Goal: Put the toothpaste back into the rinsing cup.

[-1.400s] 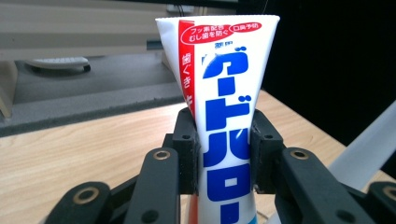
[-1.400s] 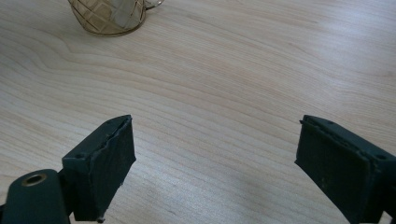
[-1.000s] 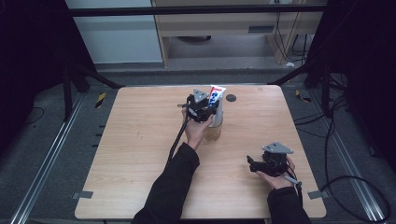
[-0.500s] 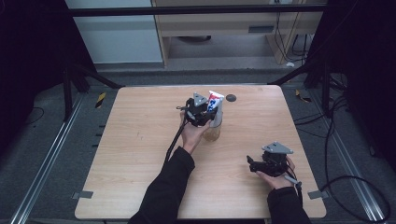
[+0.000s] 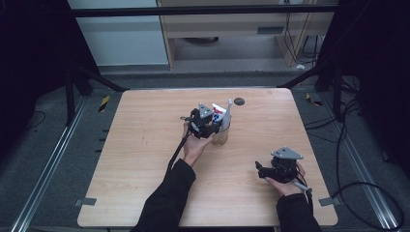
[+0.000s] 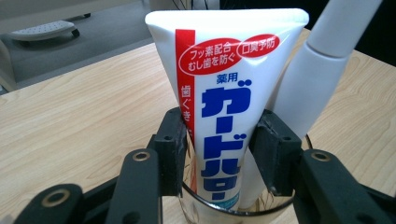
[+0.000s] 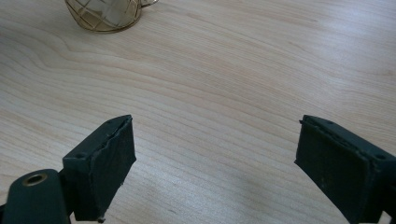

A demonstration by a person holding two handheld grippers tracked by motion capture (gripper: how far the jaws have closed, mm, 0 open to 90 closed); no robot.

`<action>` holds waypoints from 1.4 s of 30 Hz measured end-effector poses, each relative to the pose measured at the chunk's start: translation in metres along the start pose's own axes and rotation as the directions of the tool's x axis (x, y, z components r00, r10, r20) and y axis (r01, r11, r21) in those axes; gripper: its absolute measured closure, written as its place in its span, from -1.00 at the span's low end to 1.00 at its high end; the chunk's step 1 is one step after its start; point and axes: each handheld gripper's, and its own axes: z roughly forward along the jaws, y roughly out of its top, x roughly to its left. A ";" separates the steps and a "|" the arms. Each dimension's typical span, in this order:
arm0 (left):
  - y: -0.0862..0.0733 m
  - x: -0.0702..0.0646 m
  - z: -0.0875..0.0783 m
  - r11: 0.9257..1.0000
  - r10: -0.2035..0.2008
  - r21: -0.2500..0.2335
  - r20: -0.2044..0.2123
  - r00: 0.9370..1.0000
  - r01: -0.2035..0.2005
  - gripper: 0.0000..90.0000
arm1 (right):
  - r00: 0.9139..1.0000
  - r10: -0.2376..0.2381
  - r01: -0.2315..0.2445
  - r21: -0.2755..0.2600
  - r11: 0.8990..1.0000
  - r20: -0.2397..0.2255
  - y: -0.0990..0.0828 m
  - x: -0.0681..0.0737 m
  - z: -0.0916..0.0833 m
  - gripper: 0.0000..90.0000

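A white toothpaste tube (image 6: 224, 93) with red and blue print stands upright in a clear glass (image 6: 233, 210), beside a white toothbrush handle (image 6: 308, 79). My left gripper (image 6: 217, 149) straddles the tube at the glass's rim. Its jaws have just been opening, and the pads flank the tube's edges without squeezing it. In the high view the left gripper (image 5: 212, 126) sits at the glass (image 5: 221, 137) in mid-table, with the tube (image 5: 219, 113) and toothbrush (image 5: 228, 108) sticking up. My right gripper (image 5: 259, 171) rests near the front right, open (image 7: 215, 158) over bare wood.
A small dark round mark (image 5: 239, 101) lies on the wooden table (image 5: 145, 159) behind the glass. The left gripper's cable (image 5: 176, 150) trails back along the forearm. The glass's base (image 7: 105, 14) is far ahead of the right jaws.
My left gripper has sunk a little and brought the toothpaste tube down into the glass. The right hand has stayed where it was.
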 end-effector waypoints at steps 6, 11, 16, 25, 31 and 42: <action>0.001 0.004 -0.009 1.000 0.008 0.007 -0.003 1.000 -0.008 0.06 | 1.000 0.004 -0.004 0.003 1.000 -0.003 0.000 0.001 0.000 -0.74; -0.003 0.003 -0.020 1.000 0.027 -0.012 0.013 1.000 -0.027 0.02 | 1.000 -0.002 0.002 0.003 1.000 -0.002 0.000 0.001 0.000 -0.73; -0.003 0.002 -0.035 0.999 0.040 -0.025 0.015 0.999 -0.040 -0.03 | 1.000 0.001 -0.001 0.001 1.000 0.002 0.000 0.001 0.000 -0.73; -0.022 0.015 -0.072 0.999 0.040 0.011 0.005 0.999 -0.040 -0.12 | 1.000 0.009 -0.009 -0.003 1.000 0.001 -0.001 -0.001 -0.003 -0.74; -0.047 0.030 -0.101 0.999 0.031 0.038 -0.016 0.999 -0.031 -0.17 | 1.000 0.016 -0.016 -0.004 1.000 0.001 -0.003 -0.004 -0.006 -0.74; -0.102 0.057 -0.144 0.994 -0.001 0.106 -0.076 0.997 0.009 -0.28 | 1.000 0.025 -0.025 0.016 1.000 0.002 -0.006 -0.005 -0.007 -0.77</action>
